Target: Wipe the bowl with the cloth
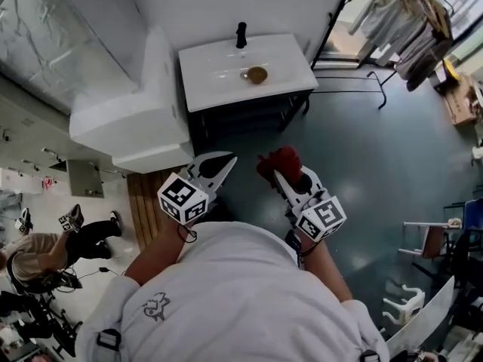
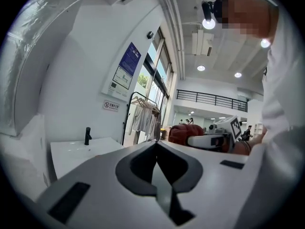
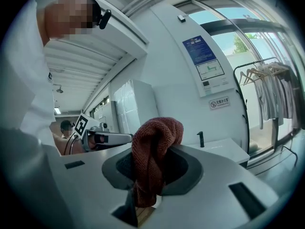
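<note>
The right gripper has its jaws clamped on one red cloth, which bunches up above them. The left gripper has its jaws pressed together with nothing between them. Well ahead of both, one white sink with one black tap holds the single brown bowl in its basin.

Bright daylight, ceiling spotlights, fisheye edges, sharp

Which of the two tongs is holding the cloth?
The right tongs: they grip the red cloth, while the left tongs are shut and empty.
</note>
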Tool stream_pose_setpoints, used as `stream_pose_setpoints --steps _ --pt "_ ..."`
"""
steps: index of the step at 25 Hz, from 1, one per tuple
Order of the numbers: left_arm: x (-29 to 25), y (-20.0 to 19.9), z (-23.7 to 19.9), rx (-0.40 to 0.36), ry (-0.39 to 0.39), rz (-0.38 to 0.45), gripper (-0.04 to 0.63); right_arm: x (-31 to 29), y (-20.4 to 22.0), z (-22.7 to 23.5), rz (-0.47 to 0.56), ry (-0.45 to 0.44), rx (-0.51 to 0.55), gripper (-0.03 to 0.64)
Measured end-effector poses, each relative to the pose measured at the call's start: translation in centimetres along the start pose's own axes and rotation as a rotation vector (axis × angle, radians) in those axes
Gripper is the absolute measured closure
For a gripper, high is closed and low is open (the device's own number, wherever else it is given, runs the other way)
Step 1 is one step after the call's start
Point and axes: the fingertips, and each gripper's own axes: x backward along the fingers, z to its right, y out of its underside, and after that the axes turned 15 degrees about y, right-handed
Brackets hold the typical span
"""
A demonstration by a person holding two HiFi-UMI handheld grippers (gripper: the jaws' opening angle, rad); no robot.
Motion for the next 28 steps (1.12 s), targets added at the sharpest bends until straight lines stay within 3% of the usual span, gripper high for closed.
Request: stream_pose_setpoints --steps 7,15,22,28 --pt "1.5 -1.1 -6.7 -0.011 0.058 -0.063 0.581 -8.3 -1.7 -1.4 0.026 0.031 0.009 0.506" --pt "1.4 -2.1 -13.0 0.027 0.03 -0.077 0.581 -14.3 -1.7 -1.9 -0.038 -0.044 0.028 0.506" --pt "-2.1 -2.4 -17.6 0.047 -0.014 -0.098 0.581 -18.7 -2.7 4.2 -0.036 -0.075 0.011 0.506" --pt "-8.1 -3.6 -22.5 0.052 -0.052 -0.13 0.581 -21.9 -4.8 12.2 -0.029 -0.1 0.024 0.506"
